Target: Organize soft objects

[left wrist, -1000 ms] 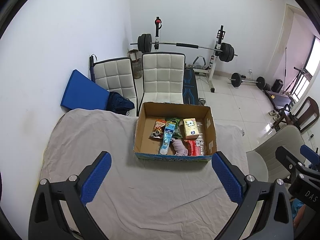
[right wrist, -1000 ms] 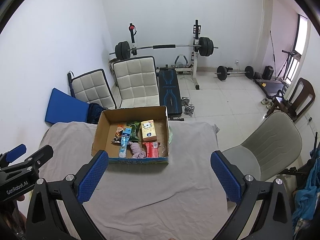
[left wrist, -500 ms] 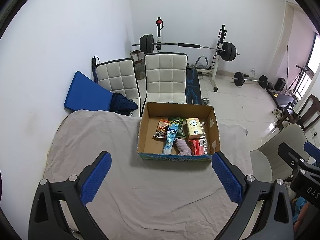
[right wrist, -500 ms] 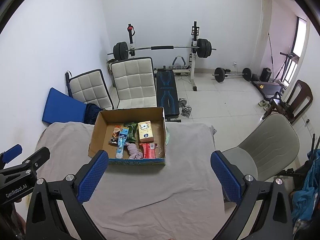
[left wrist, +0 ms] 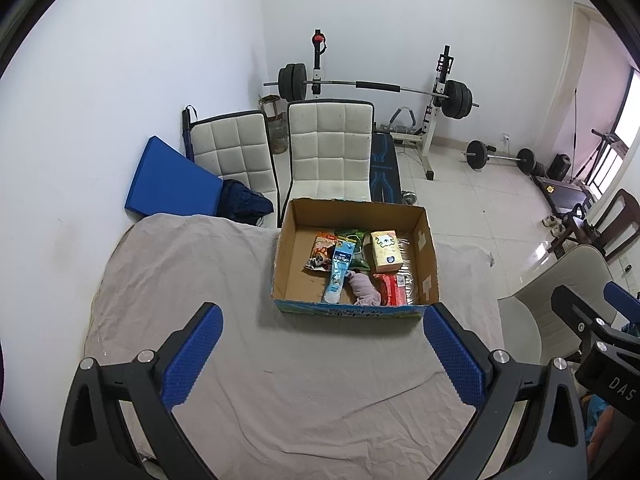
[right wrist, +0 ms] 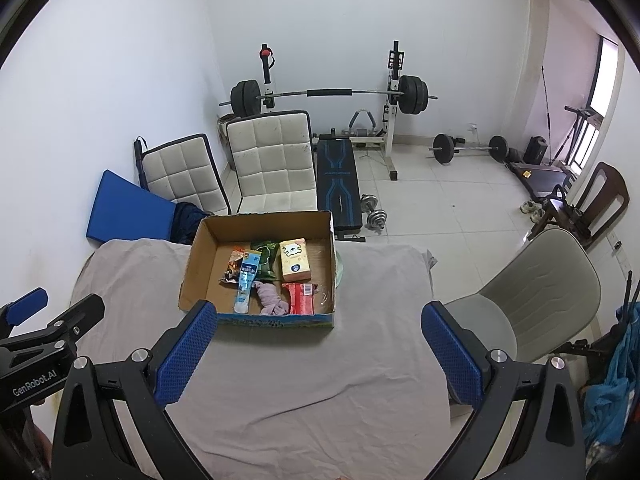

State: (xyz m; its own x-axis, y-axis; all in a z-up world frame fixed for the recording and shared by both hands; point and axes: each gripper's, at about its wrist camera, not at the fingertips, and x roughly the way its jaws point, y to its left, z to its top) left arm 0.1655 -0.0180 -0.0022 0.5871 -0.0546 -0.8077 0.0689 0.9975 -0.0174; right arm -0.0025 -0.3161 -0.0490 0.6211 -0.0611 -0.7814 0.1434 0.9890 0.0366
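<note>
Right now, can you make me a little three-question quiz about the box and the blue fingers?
1. True or false: the left gripper is shut on the pink cloth.
2. Where does the cardboard box sit? A) on the floor B) on the grey sheet C) on a white chair
3. Fill in: the yellow tissue pack lies ____ the box.

Key
1. False: both the left and the right gripper hang open above the sheet, holding nothing.
2. B
3. inside
</note>
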